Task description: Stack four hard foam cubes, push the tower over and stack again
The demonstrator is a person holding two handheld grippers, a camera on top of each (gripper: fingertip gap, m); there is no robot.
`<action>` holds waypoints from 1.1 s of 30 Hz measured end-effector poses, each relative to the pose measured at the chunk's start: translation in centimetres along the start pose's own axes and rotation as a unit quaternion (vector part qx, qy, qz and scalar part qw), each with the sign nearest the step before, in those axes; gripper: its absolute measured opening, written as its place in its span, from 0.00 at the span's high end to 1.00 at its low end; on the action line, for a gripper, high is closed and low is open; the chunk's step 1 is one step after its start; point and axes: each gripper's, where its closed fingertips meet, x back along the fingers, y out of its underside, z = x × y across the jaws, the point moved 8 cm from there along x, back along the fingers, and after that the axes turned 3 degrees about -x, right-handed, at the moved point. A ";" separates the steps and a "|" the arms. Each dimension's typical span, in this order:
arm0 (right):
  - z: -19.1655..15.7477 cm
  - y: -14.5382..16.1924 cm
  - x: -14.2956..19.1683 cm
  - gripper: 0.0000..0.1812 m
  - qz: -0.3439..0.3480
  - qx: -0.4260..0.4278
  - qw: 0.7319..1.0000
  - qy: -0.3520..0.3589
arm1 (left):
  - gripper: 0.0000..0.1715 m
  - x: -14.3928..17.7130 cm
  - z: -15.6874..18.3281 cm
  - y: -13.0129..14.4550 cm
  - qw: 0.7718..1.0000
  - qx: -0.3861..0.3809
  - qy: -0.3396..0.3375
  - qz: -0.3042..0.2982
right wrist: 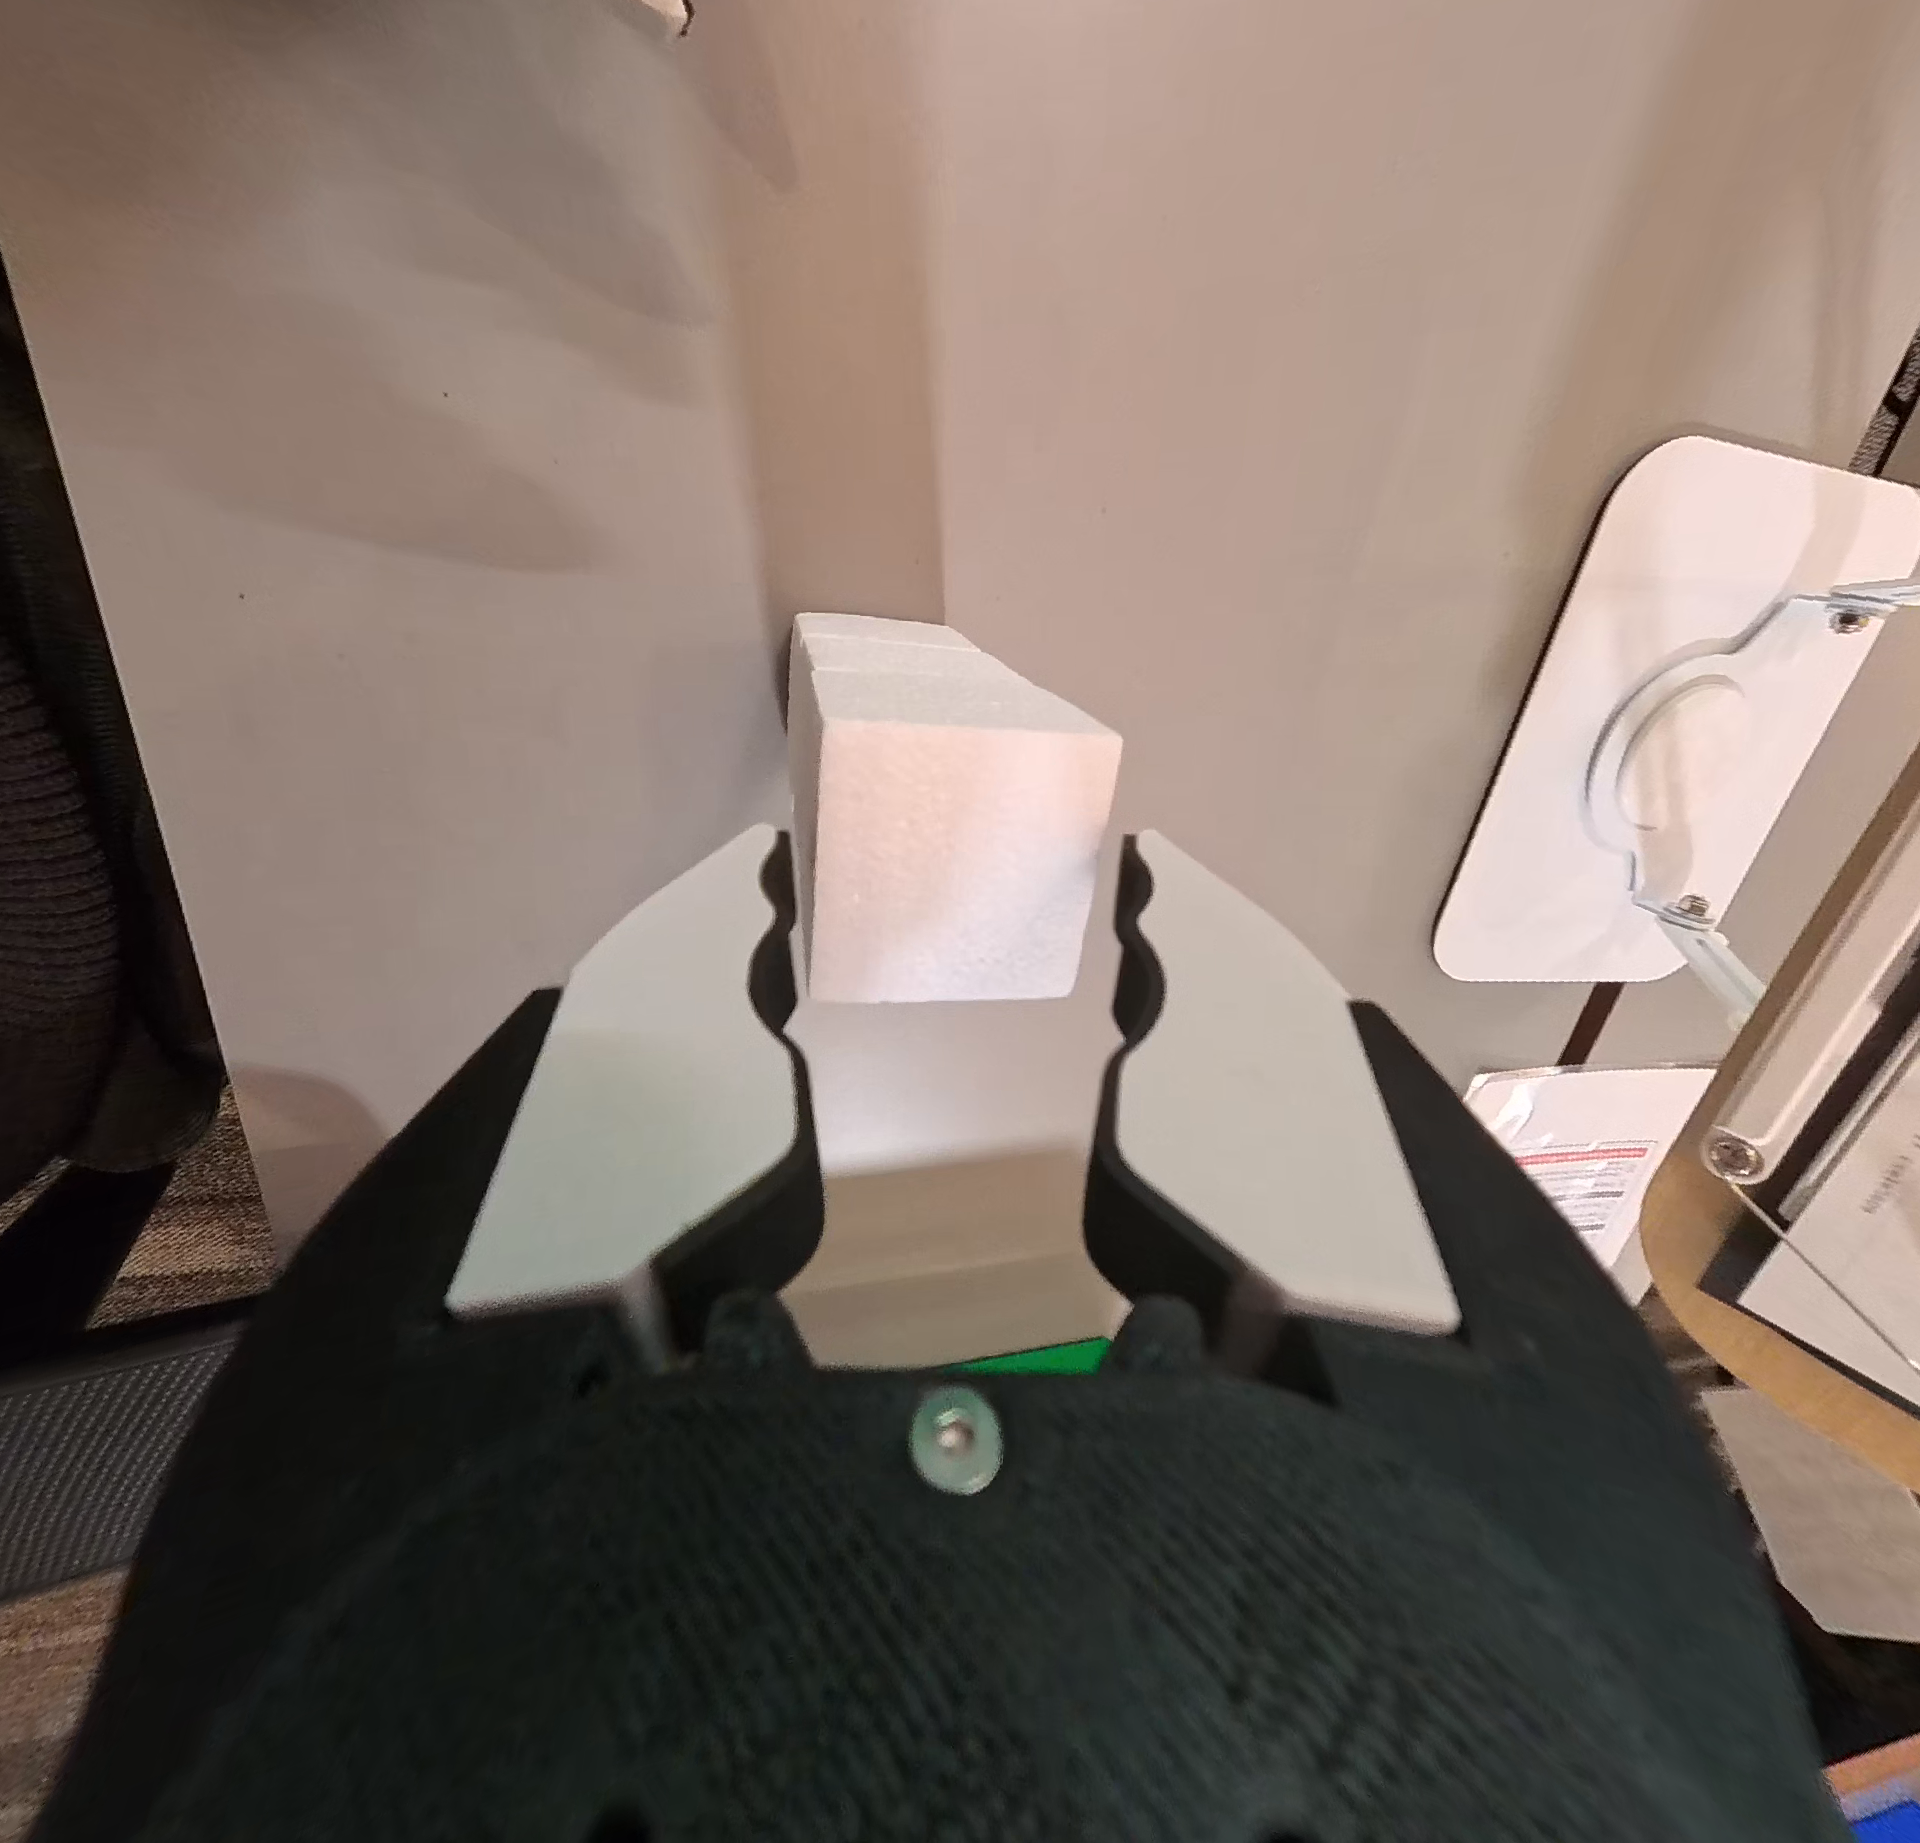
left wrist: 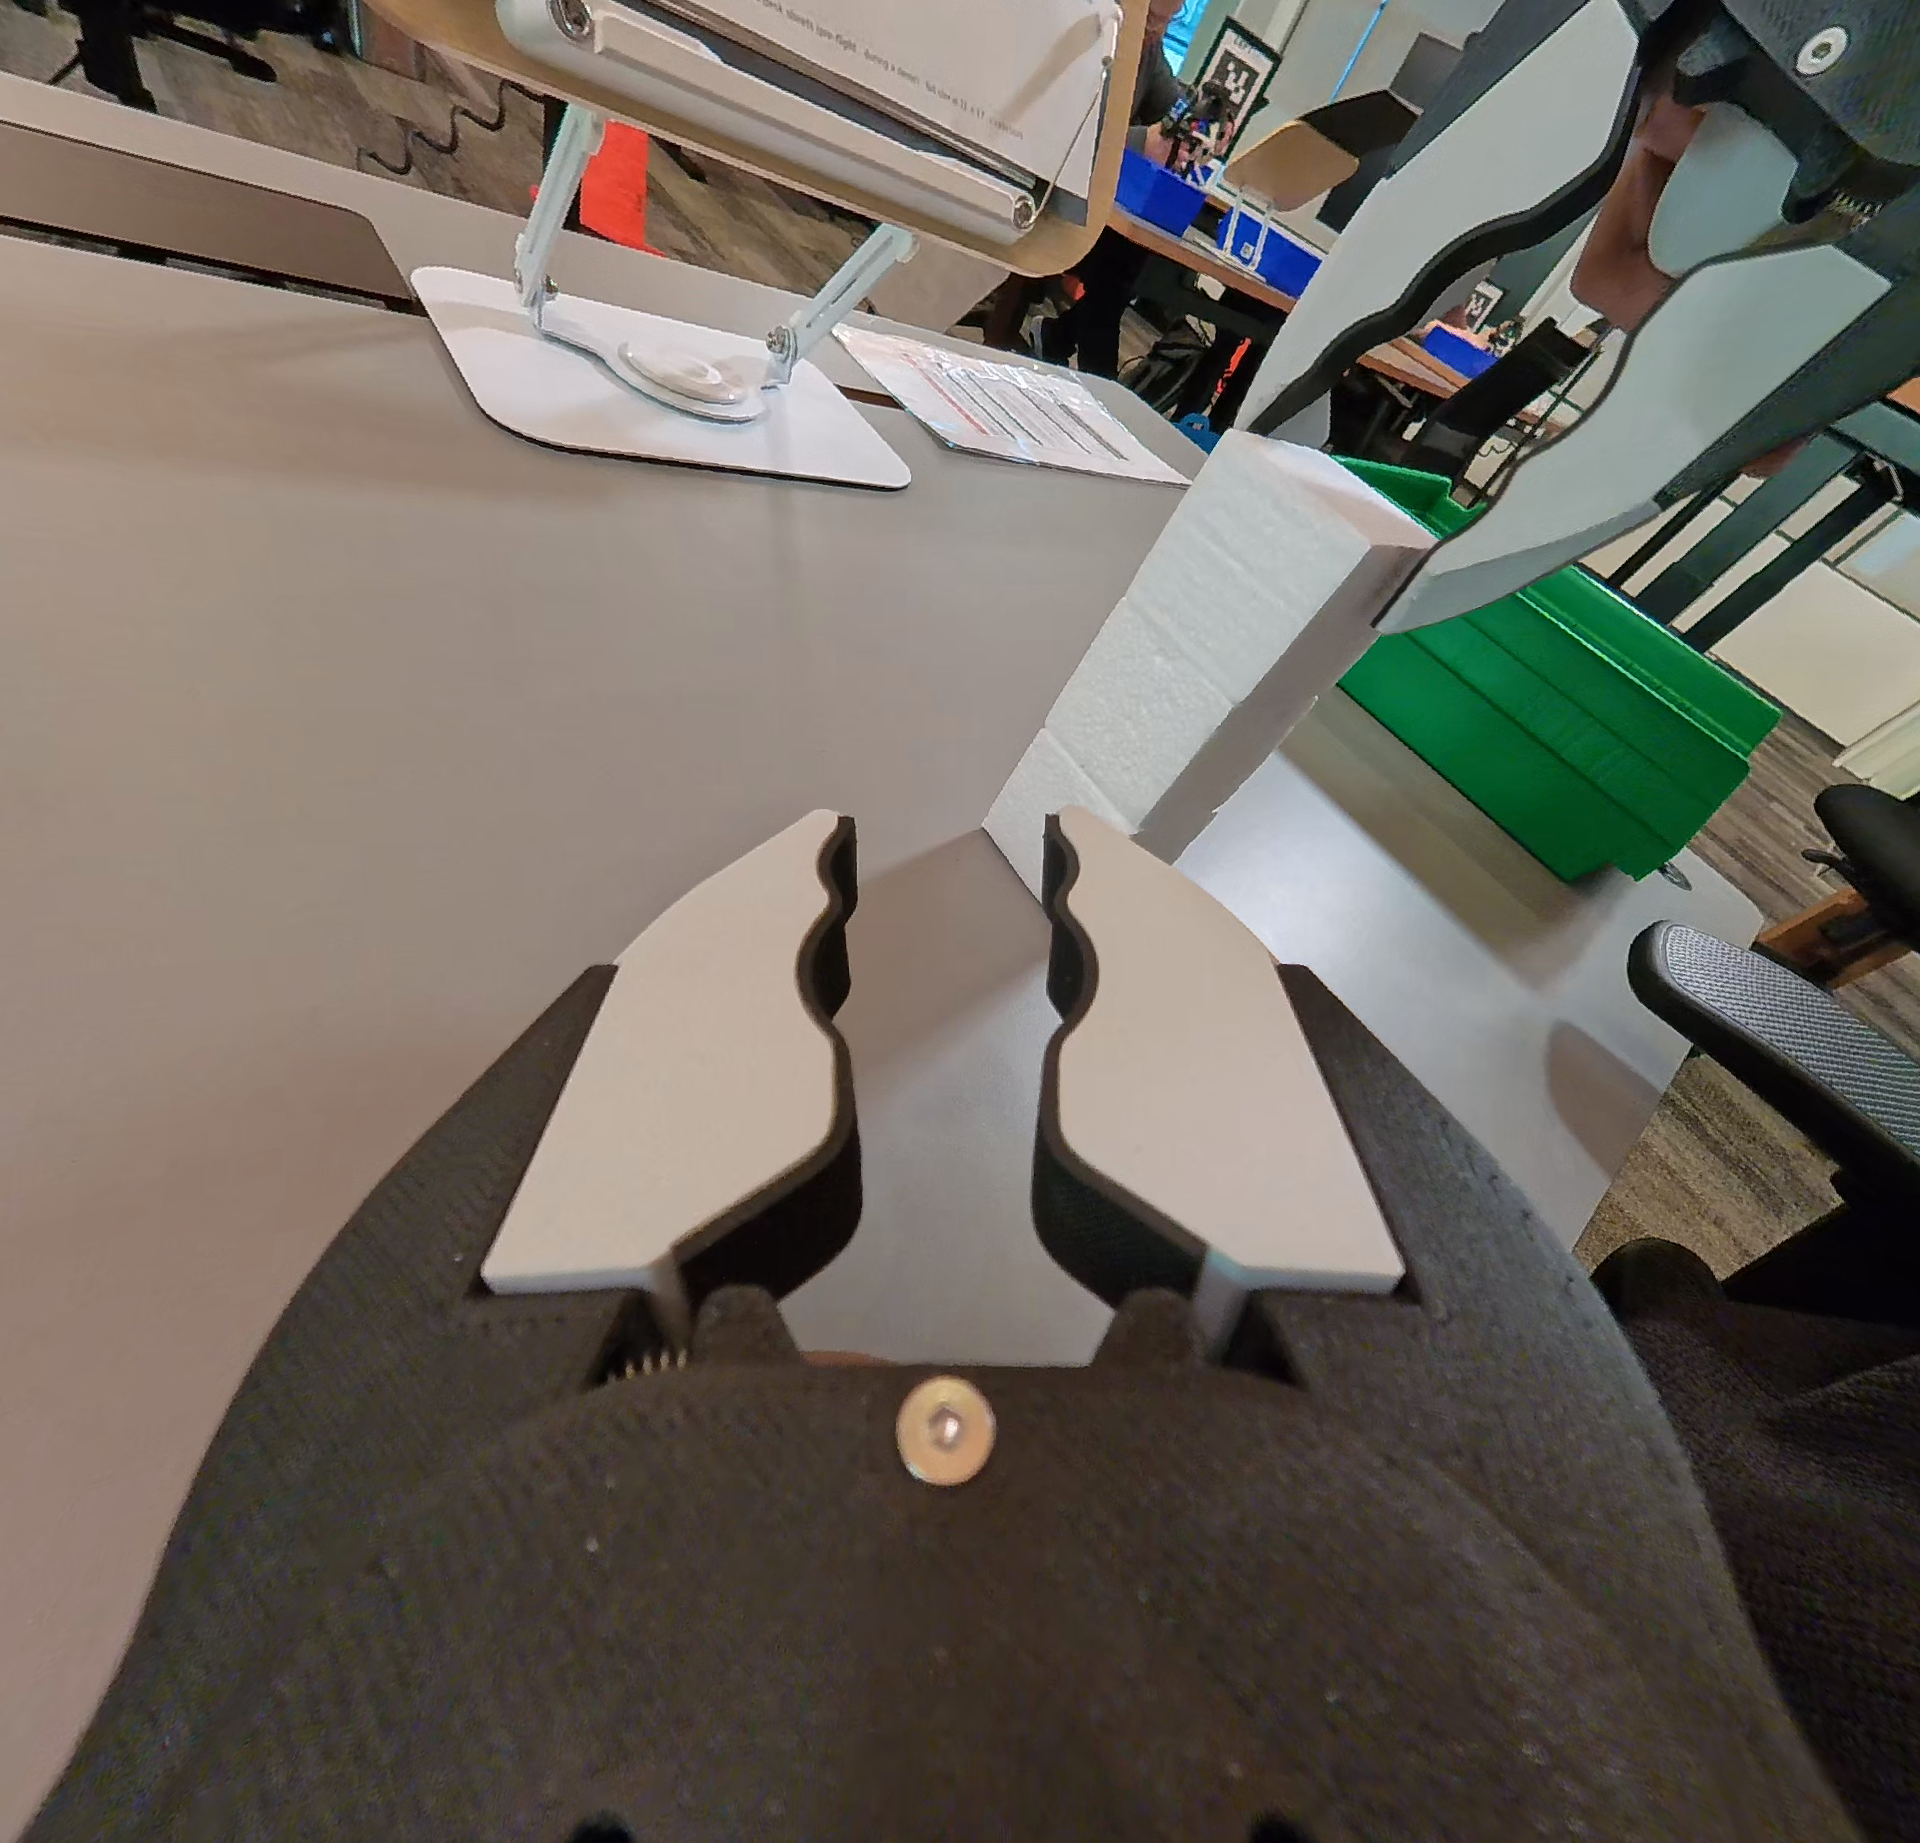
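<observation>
Directly beneath the right gripper, the upright foam tower is being straddled by parted fingers, while the left gripper, unclenched and empty, is being held low beside its base.

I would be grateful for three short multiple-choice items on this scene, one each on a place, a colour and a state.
1. Where is the right gripper?
A. Flat on the table
B. At the top of the foam tower
C. Inside a bin

2. What colour are the cubes?
A. White
B. Green
C. Orange

3. How is the left gripper?
A. Shut on a cube
B. Shut on nothing
C. Open and empty

Answers:
1 B: its jaws sit on either side of the top cube.
2 A: every cube in the tower is white foam.
3 C: bare table shows in the gap between its jaws.
</observation>
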 end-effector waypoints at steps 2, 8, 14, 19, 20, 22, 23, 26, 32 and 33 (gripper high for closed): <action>0.0 0.0 0.0 0.66 0.000 0.001 1.000 0.000 | 0.79 0.0 0.0 0.0 1.000 0.000 0.000 0.000; 0.1 -0.3 1.1 0.65 0.017 -0.006 1.000 0.008 | 0.80 0.0 0.0 0.0 1.000 0.000 -0.001 0.001; 0.9 -1.9 4.4 0.64 0.109 -0.051 0.993 0.018 | 0.80 0.0 0.0 0.0 1.000 0.001 -0.002 0.002; 2.4 -4.0 5.9 0.66 0.184 -0.104 0.976 0.054 | 0.80 0.0 -0.1 -0.2 1.000 0.000 -0.008 0.007; 2.7 -4.7 5.9 0.66 0.196 -0.111 0.973 0.048 | 0.80 0.0 -0.1 -0.2 1.000 0.000 -0.010 0.009; 3.1 -6.4 5.7 0.65 0.211 -0.116 0.970 0.031 | 0.80 0.1 -0.2 -0.3 1.000 0.000 -0.015 0.015; 3.4 -7.5 5.6 0.64 0.220 -0.113 0.969 0.027 | 0.80 0.1 -0.3 -0.4 1.000 0.001 -0.020 0.019; 4.5 -11.7 4.9 0.61 0.237 -0.089 0.967 0.027 | 0.79 0.3 -0.7 -0.7 0.998 -0.006 -0.046 0.033; 6.4 -23.7 1.6 0.58 0.245 -0.052 0.968 -0.022 | 0.78 1.3 -1.4 -1.5 0.992 -0.012 -0.099 0.074; 6.7 -25.9 0.7 0.59 0.239 -0.042 0.970 -0.026 | 0.78 1.5 -1.6 -1.6 0.991 -0.008 -0.104 0.080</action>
